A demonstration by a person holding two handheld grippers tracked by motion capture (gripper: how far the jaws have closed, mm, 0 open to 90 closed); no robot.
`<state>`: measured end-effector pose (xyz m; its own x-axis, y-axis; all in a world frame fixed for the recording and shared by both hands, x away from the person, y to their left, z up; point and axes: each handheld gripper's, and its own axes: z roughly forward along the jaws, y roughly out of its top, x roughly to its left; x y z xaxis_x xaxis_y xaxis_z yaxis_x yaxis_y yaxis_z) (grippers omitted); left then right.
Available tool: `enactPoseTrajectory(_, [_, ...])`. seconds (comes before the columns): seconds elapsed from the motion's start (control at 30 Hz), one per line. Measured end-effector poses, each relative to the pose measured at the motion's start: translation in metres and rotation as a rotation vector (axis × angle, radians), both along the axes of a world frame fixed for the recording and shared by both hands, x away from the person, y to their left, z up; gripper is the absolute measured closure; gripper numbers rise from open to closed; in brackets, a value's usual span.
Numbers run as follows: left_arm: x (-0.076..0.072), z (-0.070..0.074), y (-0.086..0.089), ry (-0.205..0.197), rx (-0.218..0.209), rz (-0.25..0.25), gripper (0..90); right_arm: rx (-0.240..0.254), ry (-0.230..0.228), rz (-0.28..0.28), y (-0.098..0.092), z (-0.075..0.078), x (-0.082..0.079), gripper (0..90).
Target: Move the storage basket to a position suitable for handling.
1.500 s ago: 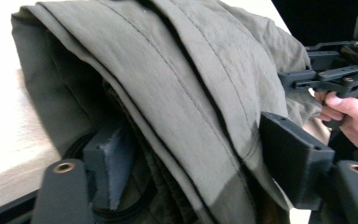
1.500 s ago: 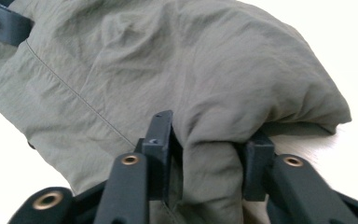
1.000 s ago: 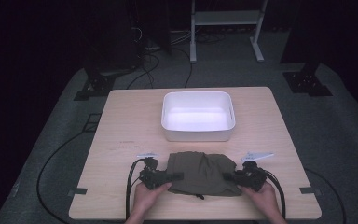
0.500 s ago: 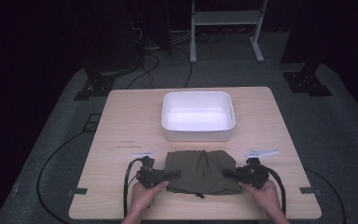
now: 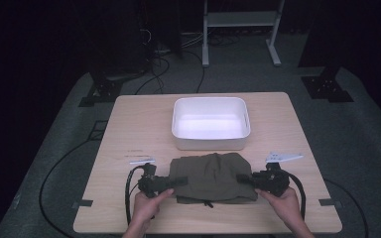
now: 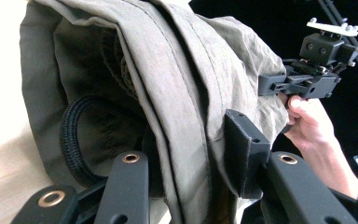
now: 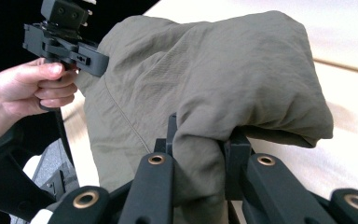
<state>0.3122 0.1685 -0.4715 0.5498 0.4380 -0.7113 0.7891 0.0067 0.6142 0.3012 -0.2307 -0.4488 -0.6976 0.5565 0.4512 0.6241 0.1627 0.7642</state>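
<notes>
Between the left hand-held gripper [image 5: 177,181] and right hand-held gripper [image 5: 242,179] — both clamped on its edges — hangs a folded, creased olive-green garment [image 5: 212,176].

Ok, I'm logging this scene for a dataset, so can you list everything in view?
Garment: one, olive green, folded on the near part of the table, gripped at both ends.
Tub: one, white, empty, mid-table just beyond the garment.
Table: one, light wood, on a grey floor.
White stand: one, on the floor beyond the table.
Left gripper: black, shut on the garment's left end.
Right gripper: black, shut on the garment's right end.
Hands: two, left hand, right hand, at the near edge.
</notes>
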Motion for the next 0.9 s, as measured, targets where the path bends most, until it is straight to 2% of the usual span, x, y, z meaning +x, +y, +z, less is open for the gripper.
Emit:
enactPoseTrajectory(0.23, [-0.001,0.014,0.003,-0.036,-0.025,0.006,63.2,0.018,-0.017,0.01,0.0,0.016,0.002,77.3])
enactPoseTrajectory(0.6, [-0.003,0.027,0.01,-0.073,-0.048,0.014,63.2,0.02,-0.039,0.032,0.005,0.038,0.006,77.3])
enactPoseTrajectory(0.9, [0.001,0.052,0.018,-0.125,-0.07,0.031,63.2,0.028,-0.083,0.048,0.012,0.065,0.013,77.4])
